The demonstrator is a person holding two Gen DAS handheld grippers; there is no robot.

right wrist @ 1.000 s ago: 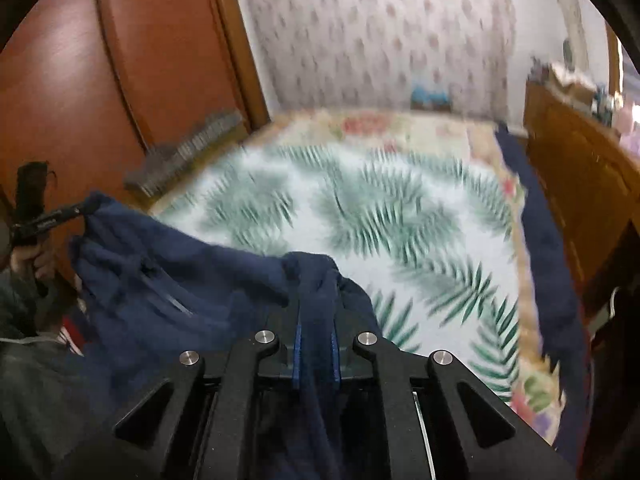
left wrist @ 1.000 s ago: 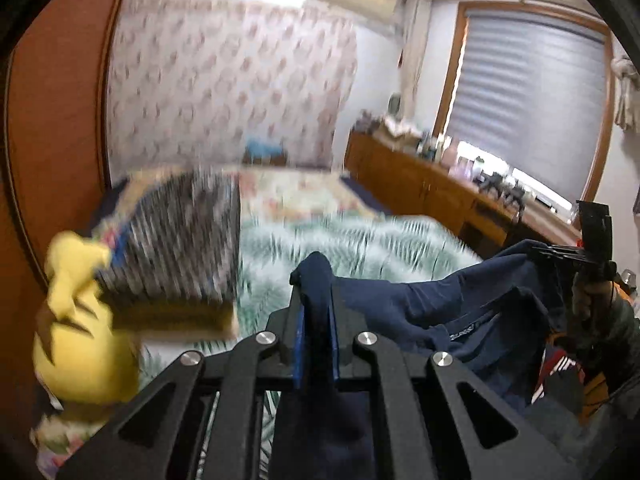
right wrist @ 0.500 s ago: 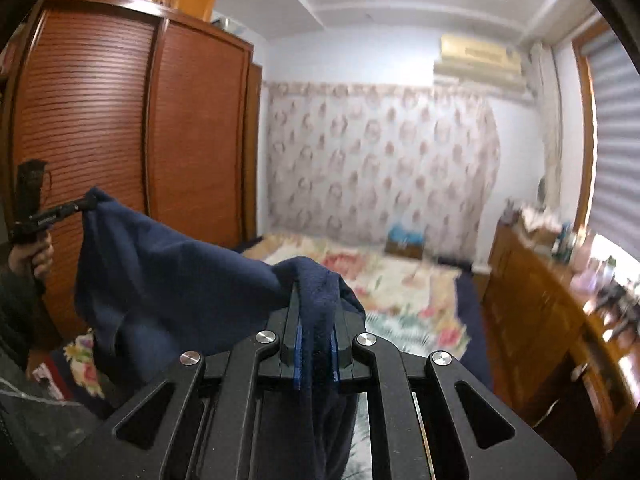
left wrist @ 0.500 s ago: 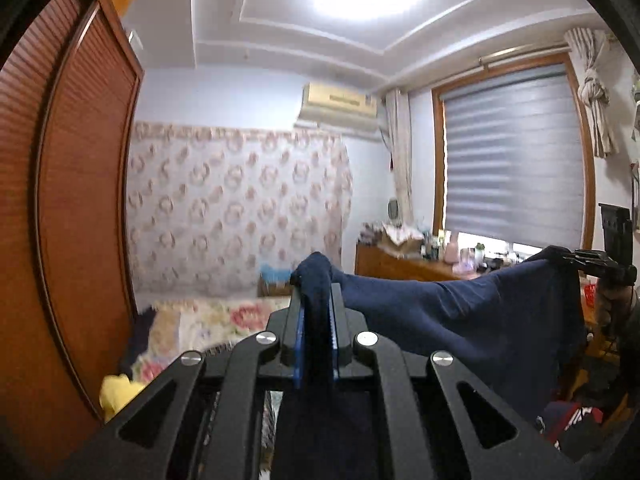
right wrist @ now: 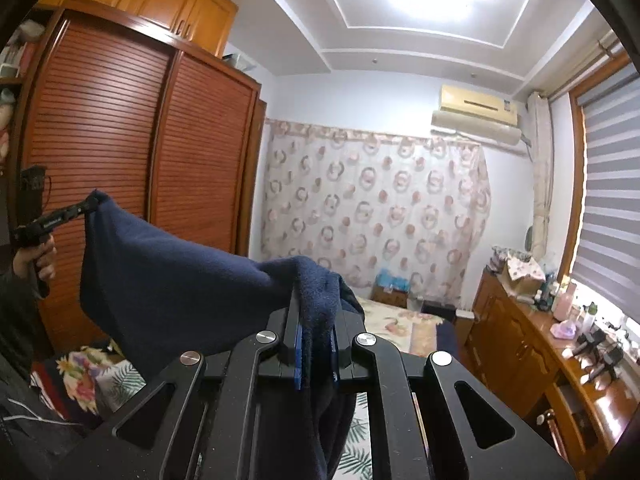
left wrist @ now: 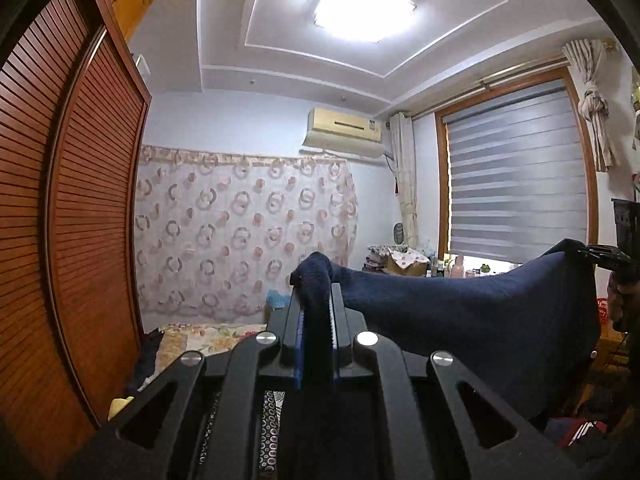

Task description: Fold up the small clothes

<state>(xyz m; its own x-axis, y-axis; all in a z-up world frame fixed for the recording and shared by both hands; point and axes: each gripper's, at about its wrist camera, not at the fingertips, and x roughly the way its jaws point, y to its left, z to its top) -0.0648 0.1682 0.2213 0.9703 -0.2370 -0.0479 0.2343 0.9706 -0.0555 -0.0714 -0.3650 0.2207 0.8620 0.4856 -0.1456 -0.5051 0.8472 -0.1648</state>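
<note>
A dark navy garment (left wrist: pixel 460 312) hangs stretched in the air between my two grippers. My left gripper (left wrist: pixel 315 308) is shut on one top corner of the cloth, which bunches above the jaws. In the right wrist view my right gripper (right wrist: pixel 316 312) is shut on the other top corner of the navy garment (right wrist: pixel 168 276). Each view shows the opposite gripper pinching the far corner: the right gripper (left wrist: pixel 592 250) at the right edge, the left gripper (right wrist: pixel 86 206) at the left, held by a hand (right wrist: pixel 36 258). The cloth's lower part hangs out of sight.
A bed (right wrist: pixel 392 326) with floral and leaf-print covers lies below and ahead. Louvred wooden wardrobe doors (right wrist: pixel 120 168) stand on the left. A wooden dresser (right wrist: pixel 532 360) with bottles runs under the blinds on the right. A patterned curtain (left wrist: pixel 240 236) covers the far wall.
Both grippers have risen with the garment, lifting it off the bed and spreading it taut in the air. The views now point level at the far wall and ceiling.
</note>
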